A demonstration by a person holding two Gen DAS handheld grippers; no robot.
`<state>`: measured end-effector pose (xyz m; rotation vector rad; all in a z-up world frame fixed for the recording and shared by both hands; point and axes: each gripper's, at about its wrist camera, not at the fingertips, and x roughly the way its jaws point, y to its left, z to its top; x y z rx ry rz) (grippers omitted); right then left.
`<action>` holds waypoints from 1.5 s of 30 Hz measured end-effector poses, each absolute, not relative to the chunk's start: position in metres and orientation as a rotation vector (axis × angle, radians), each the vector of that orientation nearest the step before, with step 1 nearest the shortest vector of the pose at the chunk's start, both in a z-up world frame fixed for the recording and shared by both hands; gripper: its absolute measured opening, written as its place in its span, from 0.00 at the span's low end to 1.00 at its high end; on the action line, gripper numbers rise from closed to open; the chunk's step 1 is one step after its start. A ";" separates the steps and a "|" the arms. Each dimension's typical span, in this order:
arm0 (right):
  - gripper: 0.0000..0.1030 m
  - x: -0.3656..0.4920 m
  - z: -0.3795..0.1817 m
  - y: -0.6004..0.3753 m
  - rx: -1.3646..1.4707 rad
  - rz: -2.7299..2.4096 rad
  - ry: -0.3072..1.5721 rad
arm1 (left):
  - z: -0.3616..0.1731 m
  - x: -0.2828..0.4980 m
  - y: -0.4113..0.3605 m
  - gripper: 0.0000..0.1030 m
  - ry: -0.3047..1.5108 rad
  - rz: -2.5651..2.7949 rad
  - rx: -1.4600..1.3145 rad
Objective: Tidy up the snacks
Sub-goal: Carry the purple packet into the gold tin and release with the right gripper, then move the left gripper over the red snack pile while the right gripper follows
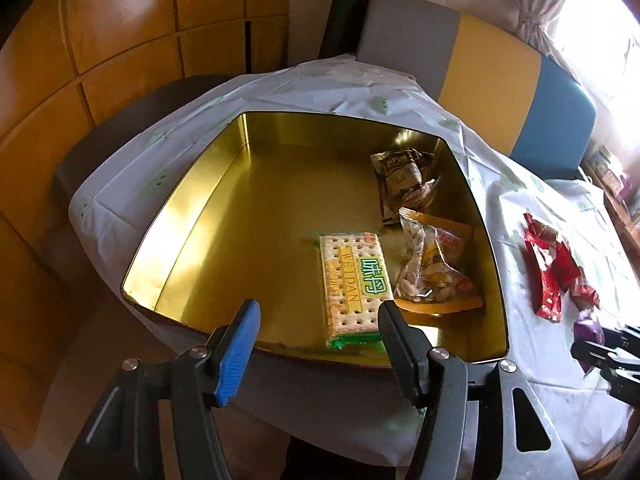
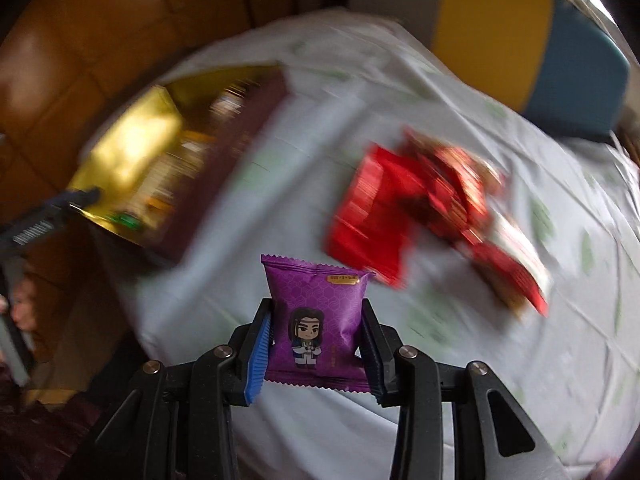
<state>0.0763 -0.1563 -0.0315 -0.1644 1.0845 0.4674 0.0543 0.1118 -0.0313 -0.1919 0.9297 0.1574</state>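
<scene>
A table draped in a pale tablecloth (image 1: 532,364) with faint green prints fills both views, with orange-brown cabinet panels behind it and a bench cushion in grey, yellow and blue along the far edge. On the cloth sits a square gold tin (image 1: 180,216), open-topped, and we see 3 snacks already inside: a cracker pack (image 1: 352,280) with green ends lying flat near the front wall, a clear bag of nuts (image 1: 432,268) beside it, and a dark wrapped snack (image 1: 404,184) toward the far corner. Our left gripper (image 1: 316,344) hangs over the tin's near edge, its jaws parted with nothing between them. Our right gripper (image 2: 316,344) is clamped on a small purple packet (image 2: 320,320) printed with a cartoon figure, pads pressing its 2 side edges, carried above the cloth; that view is blurred. A heap of red wrappers (image 2: 424,216) lies loose on the table to the right of the tin, not yet sorted. We judge the purple packet to be light, soft and air-puffed, with slick foil that could slip or crush under hard pressure; gripping across its middle, as now, seems safest. The red wrappers look equally light and crinkly, best pinched at a crimped end seam.
</scene>
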 end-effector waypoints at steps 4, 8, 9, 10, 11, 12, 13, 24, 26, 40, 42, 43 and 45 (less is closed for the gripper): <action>0.39 0.076 -0.008 -0.108 -0.149 0.582 1.004 | -0.029 0.052 0.127 0.60 0.916 0.173 -0.242; 0.39 0.081 0.005 -0.057 -0.166 0.675 0.959 | -0.026 0.048 0.140 0.60 0.896 0.215 -0.242; 0.40 0.084 0.004 -0.045 -0.171 0.695 0.960 | -0.026 0.047 0.142 0.60 0.896 0.221 -0.246; 0.40 0.086 0.001 -0.037 -0.171 0.703 0.962 | -0.027 0.047 0.145 0.60 0.898 0.228 -0.250; 0.41 0.088 -0.006 -0.026 -0.186 0.709 0.972 | -0.028 0.046 0.148 0.60 0.900 0.236 -0.254; 0.42 0.089 -0.011 -0.022 -0.207 0.706 0.985 | -0.029 0.045 0.151 0.60 0.902 0.241 -0.257; 0.42 0.089 -0.016 -0.018 -0.221 0.693 0.998 | -0.030 0.044 0.153 0.60 0.905 0.245 -0.259; 0.51 0.088 -0.028 -0.029 -0.171 0.647 1.009 | -0.031 0.043 0.146 0.60 0.899 0.231 -0.232; 0.51 0.085 -0.021 -0.039 -0.139 0.644 0.990 | -0.029 0.043 0.142 0.60 0.895 0.221 -0.221; 0.51 0.083 -0.007 -0.133 -0.100 0.470 0.937 | -0.014 0.039 0.109 0.60 0.873 0.158 -0.131; 0.51 0.085 -0.006 -0.149 -0.105 0.437 0.939 | -0.012 0.038 0.103 0.60 0.870 0.147 -0.117; 0.51 0.086 -0.006 -0.156 -0.108 0.422 0.940 | -0.011 0.038 0.101 0.60 0.870 0.142 -0.111; 0.51 0.088 -0.004 -0.177 -0.113 0.382 0.940 | -0.010 0.038 0.095 0.60 0.868 0.130 -0.099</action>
